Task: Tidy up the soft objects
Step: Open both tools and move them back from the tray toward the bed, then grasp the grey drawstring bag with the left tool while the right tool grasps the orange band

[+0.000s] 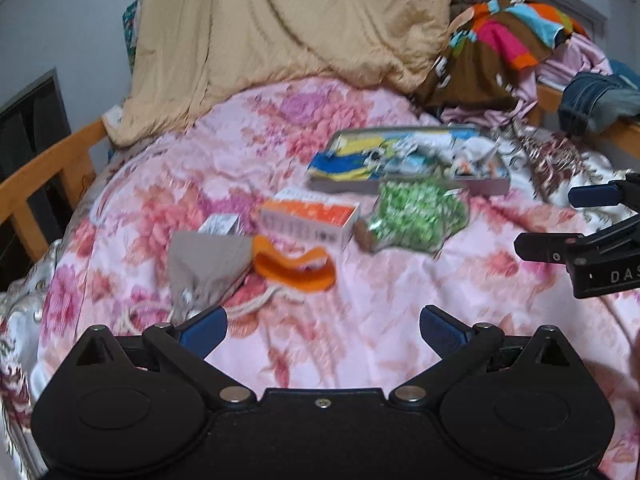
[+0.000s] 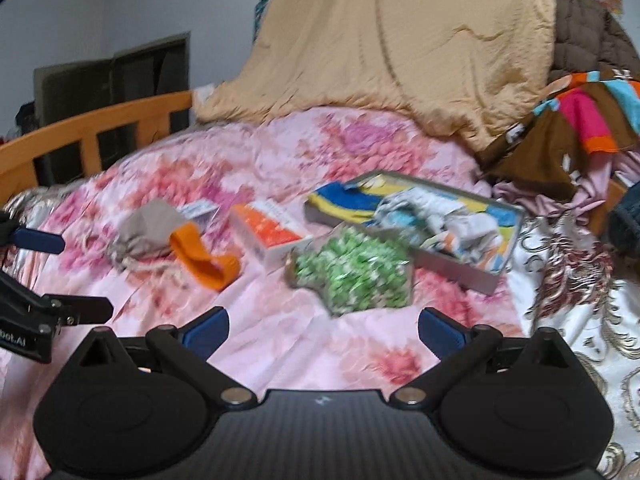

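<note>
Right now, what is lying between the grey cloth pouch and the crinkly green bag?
In both views, a floppy orange cloth band and an orange-and-white cardboard box lie on the pink flowery blanket between the grey cloth pouch and the crinkly green bag.

A grey drawstring pouch (image 1: 208,264) lies crumpled at the left of the pink floral bedspread, its pale cord trailing toward the near side, and an orange fabric band (image 1: 294,266) curls in a loop touching its right edge. To the right, past a small box, a green-and-white patterned cloth (image 1: 416,212) sits bunched in a heap just in front of a shallow tray (image 1: 486,186). That tray holds a blue-and-yellow cloth (image 1: 352,160) at its left and rumpled white and pale-blue pieces at its right.
</note>
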The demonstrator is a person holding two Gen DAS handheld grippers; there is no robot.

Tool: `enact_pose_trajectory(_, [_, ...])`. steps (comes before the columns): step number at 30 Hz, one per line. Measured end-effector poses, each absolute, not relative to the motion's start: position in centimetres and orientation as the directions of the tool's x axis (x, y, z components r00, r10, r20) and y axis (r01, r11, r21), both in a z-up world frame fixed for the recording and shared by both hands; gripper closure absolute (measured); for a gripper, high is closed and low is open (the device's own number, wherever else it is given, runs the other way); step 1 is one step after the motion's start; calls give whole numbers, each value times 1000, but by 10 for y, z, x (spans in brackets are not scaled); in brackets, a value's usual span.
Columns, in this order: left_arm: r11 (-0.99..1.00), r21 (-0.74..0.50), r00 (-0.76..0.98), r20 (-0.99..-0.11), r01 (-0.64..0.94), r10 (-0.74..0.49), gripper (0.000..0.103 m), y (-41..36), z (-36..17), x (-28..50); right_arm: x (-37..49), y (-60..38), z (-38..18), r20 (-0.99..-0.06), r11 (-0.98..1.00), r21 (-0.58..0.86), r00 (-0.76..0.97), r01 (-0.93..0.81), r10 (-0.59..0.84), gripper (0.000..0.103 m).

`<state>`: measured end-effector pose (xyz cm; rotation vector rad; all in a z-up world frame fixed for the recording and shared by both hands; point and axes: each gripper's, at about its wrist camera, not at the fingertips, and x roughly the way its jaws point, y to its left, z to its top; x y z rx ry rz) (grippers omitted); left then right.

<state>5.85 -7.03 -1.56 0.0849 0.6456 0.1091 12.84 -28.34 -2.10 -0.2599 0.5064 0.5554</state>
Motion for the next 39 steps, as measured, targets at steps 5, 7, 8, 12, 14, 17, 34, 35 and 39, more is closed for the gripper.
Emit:
enact_pose_trajectory(5, [987, 133, 768, -621, -90, 154, 1, -64, -24, 55, 125, -276, -34, -504, 796, -59, 706, -603, 498, 0])
enact_pose_trajectory(7, [984, 152, 760, -628, -89, 166, 1, -62, -27, 54, 125, -274, -36, -495, 789, -31, 695, -613, 521, 0])
enact_pose_trajectory(8, [983, 161, 757, -631, -88, 171, 1, -61, -27, 54, 124, -273, -37, -492, 784, -24, 690, -621, 531, 0])
enact_pose_trajectory(12, [979, 182, 743, -641, -96, 192, 1, -54, -30, 54, 123, -267, -40, -479, 767, -16, 679, -641, 557, 0])
enact_pose_trajectory(14, [977, 185, 738, -645, -103, 200, 1, -49, -32, 54, 124, -264, -42, -476, 762, -12, 674, -648, 565, 0])
enact_pose_trajectory(17, [974, 195, 730, -649, -113, 214, 1, -43, -33, 55, 125, -260, -46, -479, 757, -4, 666, -653, 572, 0])
enact_pose_trajectory(34, [952, 302, 633, -746, 44, 207, 1, 10, -5, 127, 198, -188, -65, -458, 722, 166, 596, -671, 660, 0])
enact_pose_trajectory(35, [947, 316, 620, -755, 61, 212, 1, 14, -9, 133, 205, -184, -70, -463, 714, 191, 580, -673, 671, 0])
enact_pose_trajectory(39, [924, 365, 571, -786, 115, 239, 1, 26, -28, 155, 225, -171, -89, -485, 696, 260, 533, -670, 694, 0])
